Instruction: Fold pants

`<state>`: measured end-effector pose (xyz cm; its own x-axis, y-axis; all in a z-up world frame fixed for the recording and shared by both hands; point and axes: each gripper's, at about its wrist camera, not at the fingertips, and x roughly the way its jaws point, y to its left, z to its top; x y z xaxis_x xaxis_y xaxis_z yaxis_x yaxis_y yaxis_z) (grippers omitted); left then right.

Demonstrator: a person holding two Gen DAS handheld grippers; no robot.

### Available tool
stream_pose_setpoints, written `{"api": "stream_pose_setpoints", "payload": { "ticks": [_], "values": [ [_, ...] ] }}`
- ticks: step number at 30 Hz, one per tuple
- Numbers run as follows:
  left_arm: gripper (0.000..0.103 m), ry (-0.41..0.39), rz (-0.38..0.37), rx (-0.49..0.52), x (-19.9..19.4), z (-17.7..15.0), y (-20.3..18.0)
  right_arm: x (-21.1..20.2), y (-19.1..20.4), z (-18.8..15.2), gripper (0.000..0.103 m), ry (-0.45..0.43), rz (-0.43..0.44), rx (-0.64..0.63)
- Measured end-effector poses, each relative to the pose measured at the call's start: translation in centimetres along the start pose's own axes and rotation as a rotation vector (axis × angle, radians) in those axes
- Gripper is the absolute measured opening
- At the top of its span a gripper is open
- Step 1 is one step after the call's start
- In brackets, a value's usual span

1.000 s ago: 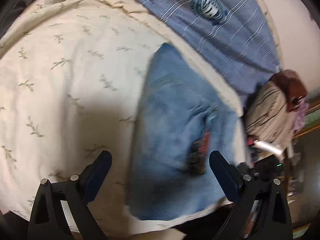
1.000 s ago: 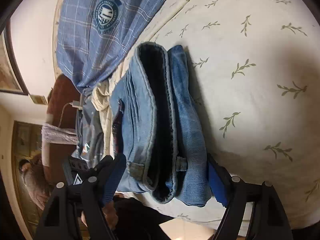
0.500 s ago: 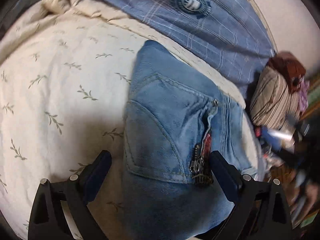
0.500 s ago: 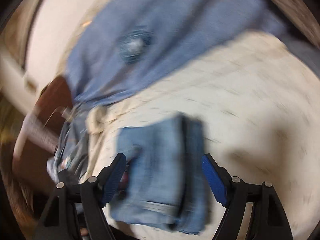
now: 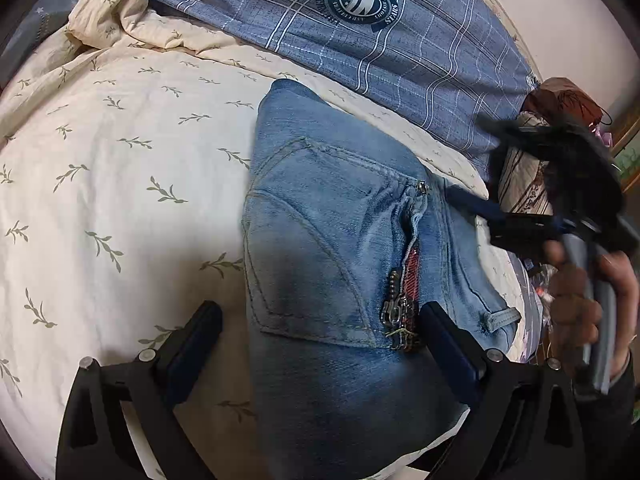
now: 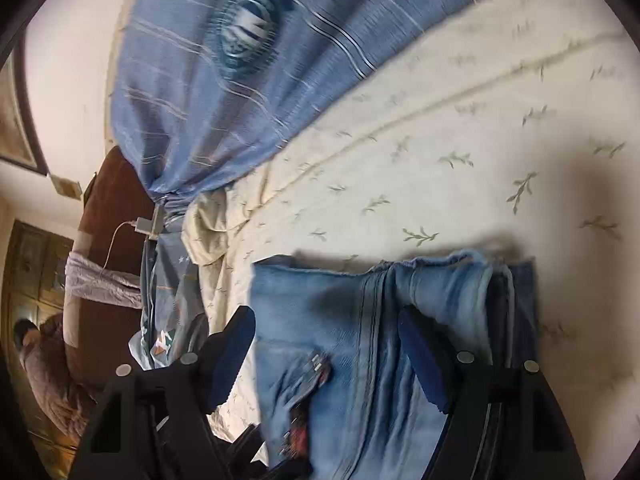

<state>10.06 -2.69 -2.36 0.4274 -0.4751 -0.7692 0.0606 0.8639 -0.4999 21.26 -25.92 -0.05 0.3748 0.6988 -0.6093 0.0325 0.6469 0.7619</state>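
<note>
Bedspread (image 5: pixel 120 184): cream with a green sprig print; it covers the left and middle of the left wrist view, bunched into a fold at the far left
Left claw (image 5: pixel 320 344): at the near edge, its two blue-padded fingers spread wide and gripping nothing; the left finger (image 5: pixel 192 344) is over the bedspread; the right finger (image 5: pixel 448 352) is over the jeans
Jeans (image 5: pixel 328 248): folded into a compact blue bundle, lying flat on the bedspread right of centre; a back pocket faces up; a zip pull with a small chain and a red tag (image 5: pixel 404 300) lies near the right finger
Pillow (image 5: pixel 400 28): blue check with a round badge, at the far side beyond the jeans
Right claw (image 5: pixel 532 208): blurred at the right edge, held in a hand (image 5: pixel 588 304); in its own view (image 6: pixel 328 352) the fingers stand wide apart over the jeans (image 6: pixel 360 320), closed on nothing
Room edge: a brown headboard (image 6: pixel 104 240) and a white cable (image 6: pixel 116 236) lie left of the bed in the right wrist view
</note>
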Motion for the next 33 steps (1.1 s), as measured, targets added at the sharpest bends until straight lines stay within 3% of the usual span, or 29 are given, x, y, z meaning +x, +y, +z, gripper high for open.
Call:
{"api": "stream_pose_setpoints", "payload": {
  "ticks": [2,3,5,10,12,15,18,19,21,22,23,24,25,26,28,33],
  "values": [
    [0.099,0.000,0.002,-0.005,0.1,0.1,-0.1,-1.2,0.2,-0.8,0.082,-0.042,0.038,-0.024],
    [0.099,-0.001,0.004,-0.006,0.2,0.2,-0.2,-0.8,-0.4,-1.1,0.085,-0.031,0.006,-0.011],
    [0.099,-0.004,0.005,-0.006,0.1,0.2,-0.2,1.6,-2.8,-1.5,0.085,0.083,-0.090,0.036],
    [0.099,-0.084,-0.020,-0.107,-2.6,0.6,2.0,-4.1,-1.1,-3.0,0.085,-0.039,-0.010,-0.030],
    [0.099,-0.108,-0.074,-0.198,-3.5,1.1,3.5,-6.6,-1.3,-4.4,0.085,-0.071,-0.020,-0.046],
    [0.099,-0.060,-0.106,-0.266,-2.8,1.8,4.1,-7.6,-4.3,-5.9,0.085,-0.033,-0.094,0.006],
    [0.099,0.025,-0.109,-0.252,-1.0,1.7,2.9,-6.1,-6.5,-7.3,0.085,0.051,-0.043,0.057],
    [0.099,0.067,-0.085,-0.242,0.0,1.6,2.3,-5.6,-6.6,-7.6,0.085,0.073,-0.030,0.055],
    [0.099,0.067,-0.032,-0.176,0.1,1.5,1.2,-3.9,-6.9,-8.1,0.085,0.113,-0.053,0.066],
    [0.097,0.076,-0.027,-0.163,0.2,1.5,0.9,-3.4,-7.1,-8.3,0.086,0.114,-0.037,0.081],
    [0.085,0.087,-0.032,-0.154,0.2,1.4,0.4,-3.1,-6.7,-8.5,0.085,0.117,0.002,0.078],
    [0.066,0.101,-0.015,-0.138,0.2,1.3,0.1,-2.8,-6.3,-8.7,0.081,0.134,0.015,0.061],
    [0.060,0.108,0.028,-0.107,0.3,1.3,-0.5,-2.7,-5.6,-8.8,0.066,0.131,-0.012,0.029],
    [0.056,0.105,0.052,-0.075,0.2,1.2,-1.1,-2.6,-5.2,-8.9,0.051,0.136,-0.025,0.011],
    [0.048,0.096,0.094,-0.023,-0.1,1.1,-2.2,-2.8,-4.4,-9.1,0.042,0.134,-0.057,-0.026],
    [0.037,0.036,0.145,0.078,-2.5,0.9,-4.4,-4.0,-2.2,-9.5,0.036,0.105,-0.095,-0.105]
  ]
}}
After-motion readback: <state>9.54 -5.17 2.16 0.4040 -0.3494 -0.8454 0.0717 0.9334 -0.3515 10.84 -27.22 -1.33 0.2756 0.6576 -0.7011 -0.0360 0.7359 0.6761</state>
